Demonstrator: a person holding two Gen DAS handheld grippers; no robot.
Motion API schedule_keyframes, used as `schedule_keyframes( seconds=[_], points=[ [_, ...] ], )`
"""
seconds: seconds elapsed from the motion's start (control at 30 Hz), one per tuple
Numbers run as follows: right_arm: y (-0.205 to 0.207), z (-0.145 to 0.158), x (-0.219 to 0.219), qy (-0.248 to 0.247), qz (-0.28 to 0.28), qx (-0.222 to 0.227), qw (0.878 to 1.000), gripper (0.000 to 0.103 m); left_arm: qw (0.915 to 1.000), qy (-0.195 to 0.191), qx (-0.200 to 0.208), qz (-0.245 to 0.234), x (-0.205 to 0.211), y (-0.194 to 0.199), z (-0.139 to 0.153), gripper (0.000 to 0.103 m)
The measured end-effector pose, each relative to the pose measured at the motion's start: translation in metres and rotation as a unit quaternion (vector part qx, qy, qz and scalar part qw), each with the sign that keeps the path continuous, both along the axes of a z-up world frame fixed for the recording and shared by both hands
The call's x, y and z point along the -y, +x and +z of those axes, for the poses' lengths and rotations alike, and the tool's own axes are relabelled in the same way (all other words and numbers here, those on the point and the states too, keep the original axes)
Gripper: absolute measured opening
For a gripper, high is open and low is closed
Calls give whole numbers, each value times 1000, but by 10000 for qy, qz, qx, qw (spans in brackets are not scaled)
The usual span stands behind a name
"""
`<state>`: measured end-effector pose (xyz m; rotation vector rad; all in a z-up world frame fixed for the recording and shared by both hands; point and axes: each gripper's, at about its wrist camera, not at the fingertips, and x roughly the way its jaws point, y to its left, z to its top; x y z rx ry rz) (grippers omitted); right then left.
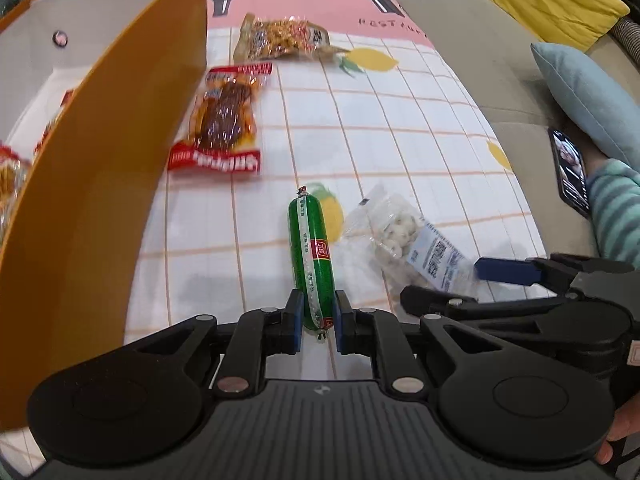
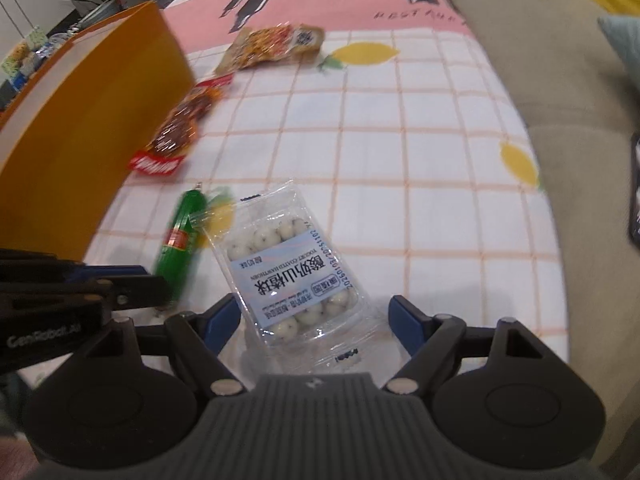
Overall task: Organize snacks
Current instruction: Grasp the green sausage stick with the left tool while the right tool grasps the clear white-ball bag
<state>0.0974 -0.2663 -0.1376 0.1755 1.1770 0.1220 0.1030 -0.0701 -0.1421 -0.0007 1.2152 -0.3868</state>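
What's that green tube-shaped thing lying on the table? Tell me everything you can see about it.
It is a small sausage in a shiny green plastic skin, with a pale printed strip down its length, a red label near the middle and a pinched clip at each end. It lies flat on the checked tablecloth, partly over a printed lemon. Its near end sits between the two fingers of the left gripper, which close tightly on it. A clear packet of white balls lies just to its right.

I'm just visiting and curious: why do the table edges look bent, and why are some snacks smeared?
Both views bend straight lines, a fisheye effect. In the right wrist view the green sausage and red packet are motion-blurred, while the yogurt-ball bag stays sharp. The left wrist view is crisper, with only slight blur on the red packet.
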Motion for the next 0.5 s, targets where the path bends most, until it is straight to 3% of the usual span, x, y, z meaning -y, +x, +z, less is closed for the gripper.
schedule_keyframes(
  seconds=[0.27,0.4,0.5],
  points=[
    [-23,5,1,622,53,-162,9979,78,9999,48,50,-101,-1,-8,1,17],
    [-25,11,0,605,119,-6,9981,79,9999,30,80,-98,-1,-8,1,18],
    [-24,12,-1,437,206,141,9987,79,9999,108,110,-14,-3,-7,0,32]
  ],
)
